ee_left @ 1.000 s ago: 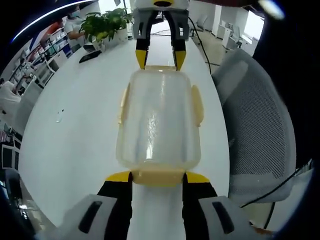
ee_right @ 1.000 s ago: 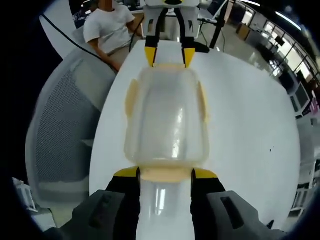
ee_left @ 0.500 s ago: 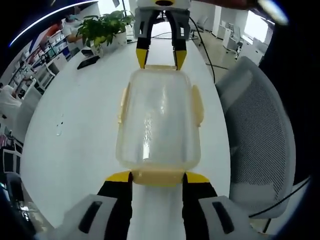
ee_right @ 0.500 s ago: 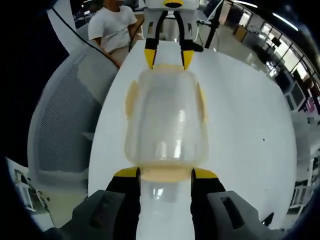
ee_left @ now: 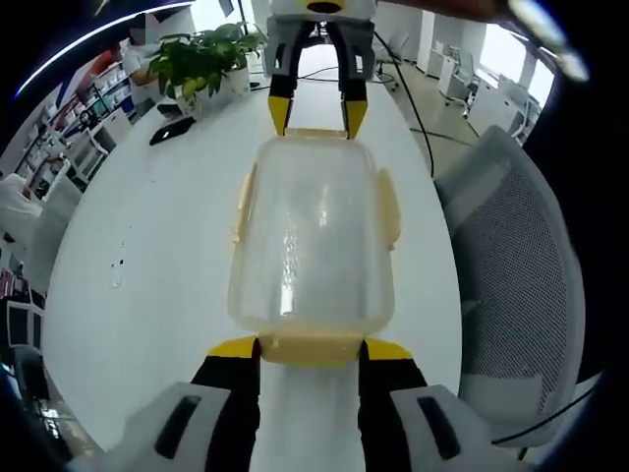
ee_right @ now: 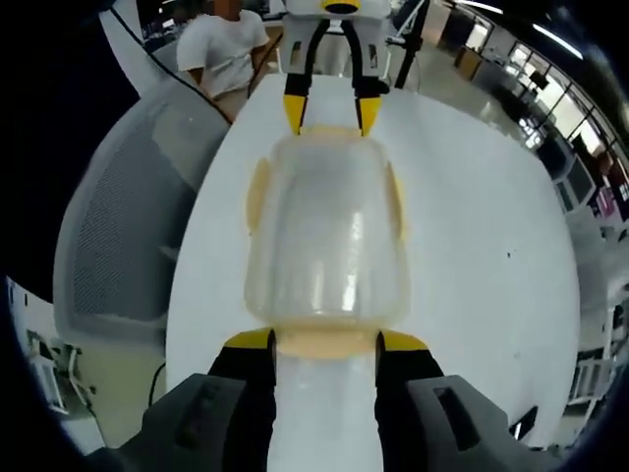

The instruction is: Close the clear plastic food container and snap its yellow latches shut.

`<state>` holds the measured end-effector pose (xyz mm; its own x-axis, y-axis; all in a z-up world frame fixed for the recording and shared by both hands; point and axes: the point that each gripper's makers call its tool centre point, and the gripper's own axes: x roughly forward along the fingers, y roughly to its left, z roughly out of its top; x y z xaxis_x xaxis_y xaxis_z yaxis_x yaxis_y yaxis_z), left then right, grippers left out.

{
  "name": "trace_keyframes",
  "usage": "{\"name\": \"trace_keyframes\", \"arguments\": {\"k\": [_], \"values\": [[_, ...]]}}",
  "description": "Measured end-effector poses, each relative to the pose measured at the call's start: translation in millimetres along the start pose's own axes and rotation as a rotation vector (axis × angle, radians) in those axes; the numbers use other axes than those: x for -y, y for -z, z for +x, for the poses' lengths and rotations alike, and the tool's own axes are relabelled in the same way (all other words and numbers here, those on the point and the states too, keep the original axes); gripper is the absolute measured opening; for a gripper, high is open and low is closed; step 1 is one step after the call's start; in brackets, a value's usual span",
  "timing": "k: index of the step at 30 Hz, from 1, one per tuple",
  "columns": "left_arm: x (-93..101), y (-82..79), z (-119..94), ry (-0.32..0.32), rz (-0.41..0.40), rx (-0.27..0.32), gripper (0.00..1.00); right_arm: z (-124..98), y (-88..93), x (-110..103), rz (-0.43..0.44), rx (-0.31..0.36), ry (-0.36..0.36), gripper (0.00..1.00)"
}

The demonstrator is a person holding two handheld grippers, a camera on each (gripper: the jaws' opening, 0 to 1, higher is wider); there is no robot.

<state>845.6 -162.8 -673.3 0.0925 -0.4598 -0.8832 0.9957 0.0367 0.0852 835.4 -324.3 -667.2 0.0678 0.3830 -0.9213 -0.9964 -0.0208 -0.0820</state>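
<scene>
Table: we see a long white table (ee_left: pixel 147 246) under everything; in the right gripper view it runs away from us (ee_right: pixel 482 246).
Chair: a grey mesh office chair (ee_left: pixel 521 285) stands just beside the table edge on the right of the left gripper view; in the right gripper view it sits on the left (ee_right: pixel 118 226). It is apart from the container and does not block either gripper.
Person: in the right gripper view we note a person in a white shirt (ee_right: pixel 224 49) at the far end of the table, behind the chair.
Container: the clear plastic food container (ee_left: pixel 311 241) lies between the two grippers, lid on, above the table's middle strip (ee_right: pixel 326 236). We cannot tell whether it rests on the table or is lifted.
Plant: a green potted plant (ee_left: pixel 197 59) stands at the far end of the table, well apart from the container, with a dark flat object (ee_left: pixel 169 130) near it.
Left gripper: left gripper (ee_left: pixel 310 346), jaws parted to the width of the near end latch (ee_left: pixel 310 347) and set either side of it; grip not certain.
Right gripper: right gripper (ee_right: pixel 326 341), jaws likewise spread about its near end latch (ee_right: pixel 326 342); in the left gripper view its yellow tips (ee_left: pixel 316 116) flank the far end.
Side latches: yellow side latches (ee_left: pixel 389 206) lie flat against the container walls.
</scene>
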Motion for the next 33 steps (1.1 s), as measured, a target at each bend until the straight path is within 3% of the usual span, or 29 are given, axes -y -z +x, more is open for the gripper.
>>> {"name": "trace_keyframes", "arguments": {"k": [13,33], "values": [[-13.8,-16.2,14.6,0.001,0.01,0.008,0.32,0.3,22.7,12.2,0.008,-0.02,0.005,0.36],[-9.0,-29.4,45.4,0.02,0.017,0.003,0.33,10.0,55.4,7.8,0.015,-0.048,-0.011,0.36]]}}
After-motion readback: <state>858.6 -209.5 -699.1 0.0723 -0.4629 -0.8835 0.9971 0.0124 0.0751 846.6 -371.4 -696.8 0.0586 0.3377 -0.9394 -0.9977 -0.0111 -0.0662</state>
